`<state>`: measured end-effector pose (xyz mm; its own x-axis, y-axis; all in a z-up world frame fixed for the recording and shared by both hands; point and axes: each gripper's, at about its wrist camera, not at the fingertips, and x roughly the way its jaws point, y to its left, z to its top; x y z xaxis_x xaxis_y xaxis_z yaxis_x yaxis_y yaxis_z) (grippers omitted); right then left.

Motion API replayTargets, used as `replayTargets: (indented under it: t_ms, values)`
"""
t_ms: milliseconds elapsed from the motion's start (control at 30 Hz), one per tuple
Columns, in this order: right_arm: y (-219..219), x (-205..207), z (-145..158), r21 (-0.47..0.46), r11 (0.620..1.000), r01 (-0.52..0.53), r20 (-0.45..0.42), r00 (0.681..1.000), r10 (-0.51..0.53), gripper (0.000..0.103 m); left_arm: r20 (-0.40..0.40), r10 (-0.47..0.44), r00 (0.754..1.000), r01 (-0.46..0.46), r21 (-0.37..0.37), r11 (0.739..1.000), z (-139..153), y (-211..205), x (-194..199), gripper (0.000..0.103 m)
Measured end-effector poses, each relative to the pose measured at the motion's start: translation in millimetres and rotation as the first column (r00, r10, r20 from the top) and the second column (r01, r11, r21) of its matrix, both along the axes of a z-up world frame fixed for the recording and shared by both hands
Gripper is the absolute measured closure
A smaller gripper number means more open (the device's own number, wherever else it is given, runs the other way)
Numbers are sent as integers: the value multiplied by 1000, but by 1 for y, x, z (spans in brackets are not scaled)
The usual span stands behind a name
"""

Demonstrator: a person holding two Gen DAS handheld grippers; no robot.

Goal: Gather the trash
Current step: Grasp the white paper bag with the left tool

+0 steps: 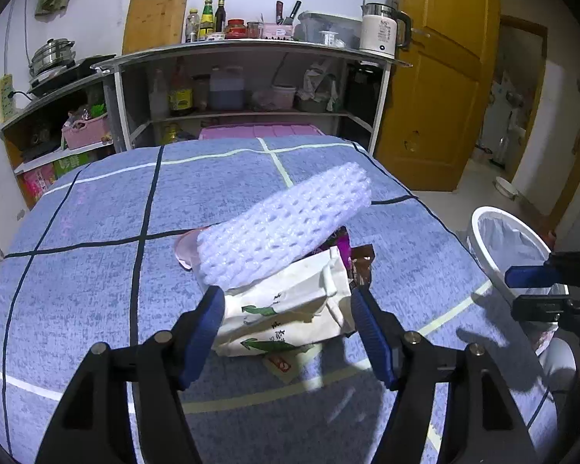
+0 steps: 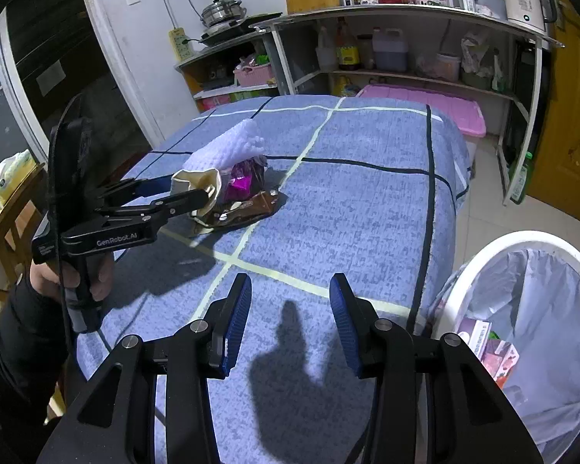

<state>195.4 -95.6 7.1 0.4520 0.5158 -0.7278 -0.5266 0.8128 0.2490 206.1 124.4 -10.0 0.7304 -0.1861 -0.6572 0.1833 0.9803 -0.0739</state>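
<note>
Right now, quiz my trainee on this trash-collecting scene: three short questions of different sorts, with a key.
1. True or false: the right gripper holds a wrapper.
2. Which item lies on top of the trash pile? A) white foam net B) brown wrapper C) white paper bag
3. Fill in: the left gripper has its fingers on either side of the ____.

Key:
1. False; its jaws are open over bare blue tablecloth.
2. A.
3. White paper bag; the pads are not visibly pressing it.
</note>
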Motion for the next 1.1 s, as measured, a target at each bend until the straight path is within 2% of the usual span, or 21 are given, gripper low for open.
replayTargets:
  t_ms: [33,100,267,400,767,1100]
  values:
    - [0,0,0,1,1000,0,-1,1000,0,60,-4,0,1000,0,6,1000,0,-1,0,48]
    - [0,0,0,4,1000,0,0,1000,0,60,-16,-3,1000,3,19,1000,-1,-2,-1,56]
    - [0,-2,2,11,1000,-1,2,1000,1,60,1,18,1000,-18,43,999,4,-6,-6,69]
    - [-1,-3,3,17,1000,-2,5,1000,2,60,20,48,999,-49,30,998,12,-6,-17,79]
    - [10,-8,10,23,999,-32,18,999,31,60,35,151,988,-148,-60,987,23,0,-61,82]
    - [48,2,7,-33,991,-126,27,992,127,60,20,272,962,-267,-134,954,21,27,-84,82]
